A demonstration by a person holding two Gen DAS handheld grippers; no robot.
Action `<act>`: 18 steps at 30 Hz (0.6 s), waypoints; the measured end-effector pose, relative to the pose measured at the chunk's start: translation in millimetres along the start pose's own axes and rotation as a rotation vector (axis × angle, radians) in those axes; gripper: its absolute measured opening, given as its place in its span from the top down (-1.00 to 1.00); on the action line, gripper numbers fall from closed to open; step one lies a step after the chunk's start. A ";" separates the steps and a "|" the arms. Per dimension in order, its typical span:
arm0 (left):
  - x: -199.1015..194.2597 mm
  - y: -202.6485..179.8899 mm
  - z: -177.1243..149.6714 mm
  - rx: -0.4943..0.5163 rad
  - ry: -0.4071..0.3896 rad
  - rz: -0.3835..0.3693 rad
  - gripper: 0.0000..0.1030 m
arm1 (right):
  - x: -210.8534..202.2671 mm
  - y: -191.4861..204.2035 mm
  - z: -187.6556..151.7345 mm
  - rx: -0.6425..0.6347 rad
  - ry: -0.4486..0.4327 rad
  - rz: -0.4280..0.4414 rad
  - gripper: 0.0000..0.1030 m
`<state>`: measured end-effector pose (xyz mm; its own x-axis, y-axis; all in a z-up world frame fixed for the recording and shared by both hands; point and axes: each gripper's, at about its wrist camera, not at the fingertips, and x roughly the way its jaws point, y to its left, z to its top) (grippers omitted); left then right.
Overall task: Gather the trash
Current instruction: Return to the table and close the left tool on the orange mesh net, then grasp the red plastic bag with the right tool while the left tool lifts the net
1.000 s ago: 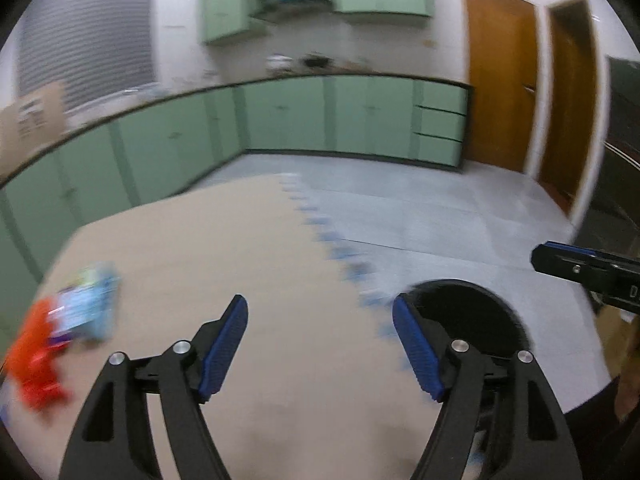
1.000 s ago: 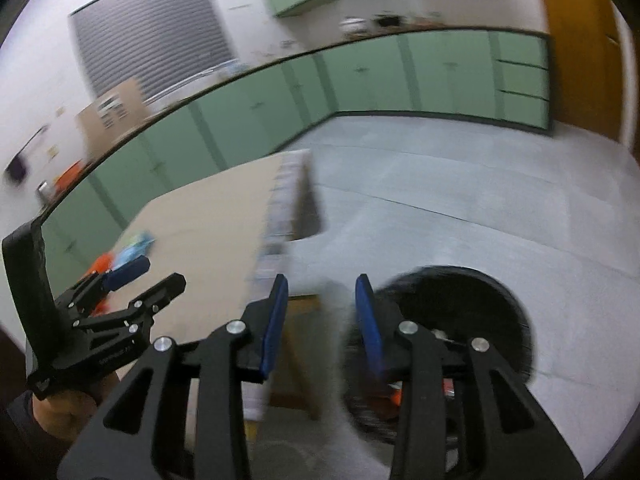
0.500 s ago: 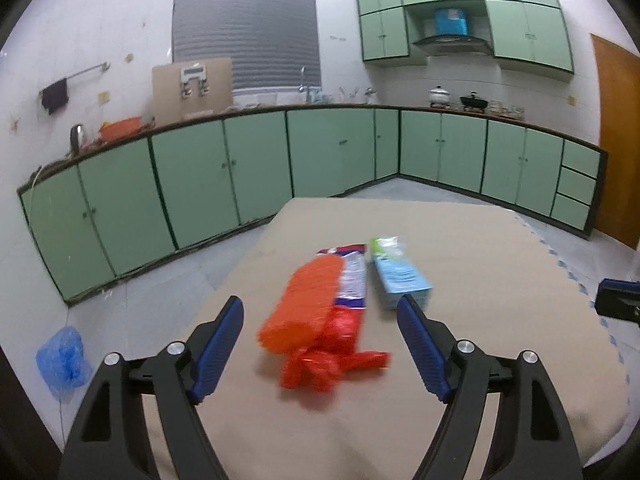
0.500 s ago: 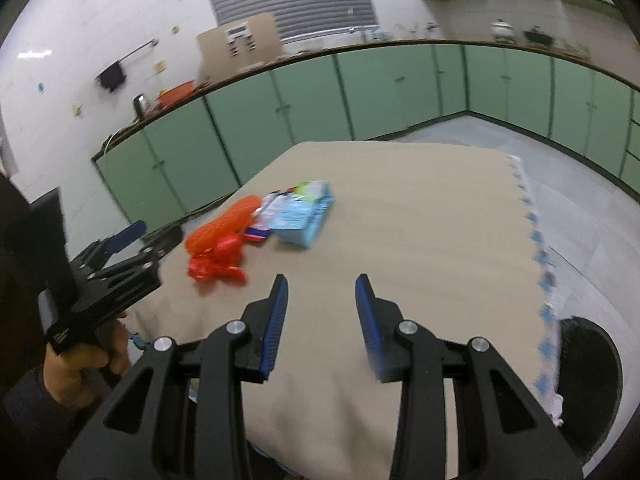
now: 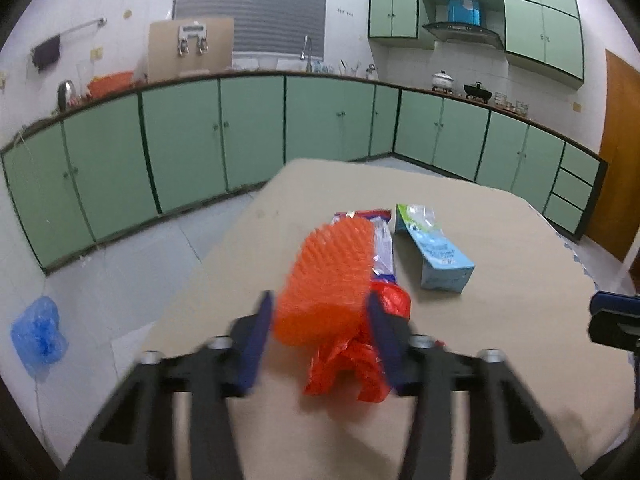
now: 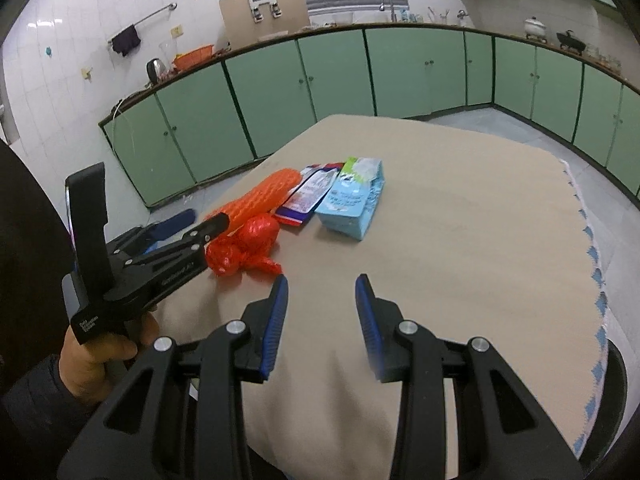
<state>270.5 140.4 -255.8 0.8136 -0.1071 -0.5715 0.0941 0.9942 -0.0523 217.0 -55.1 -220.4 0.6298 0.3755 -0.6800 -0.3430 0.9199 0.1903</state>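
Trash on table (image 6: pixel 460 240): one orange net (image 5: pixel 332 280) (between pads), one carton (image 5: pixel 436 256), one wrapper (image 6: pixel 310 192).

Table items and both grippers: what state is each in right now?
Orange foam net: lying on table, between left fingers.
Red plastic bag: crumpled, beside net.
Snack wrapper: flat.
Blue carton: on its side, top torn open.
Left gripper: open around net.
Right gripper: open, empty.
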 end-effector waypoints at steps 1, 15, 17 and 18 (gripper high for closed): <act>0.1 2.7 -1.9 -0.010 0.001 -0.012 0.60 | 4.1 3.3 0.9 -0.004 0.005 0.007 0.32; -29.2 43.5 4.1 -0.035 -0.112 -0.013 0.85 | 51.5 56.1 20.2 -0.037 0.009 0.065 0.32; -33.9 48.8 3.7 -0.038 -0.116 -0.014 0.86 | 62.2 60.5 22.1 -0.032 0.014 0.059 0.32; -36.6 50.2 3.5 -0.033 -0.120 -0.016 0.86 | 67.4 62.0 22.2 -0.027 0.016 0.052 0.31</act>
<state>247.5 194.2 -234.7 0.8751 -0.1218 -0.4683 0.0904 0.9919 -0.0892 253.6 29.8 -238.8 0.5990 0.4209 -0.6812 -0.3943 0.8955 0.2066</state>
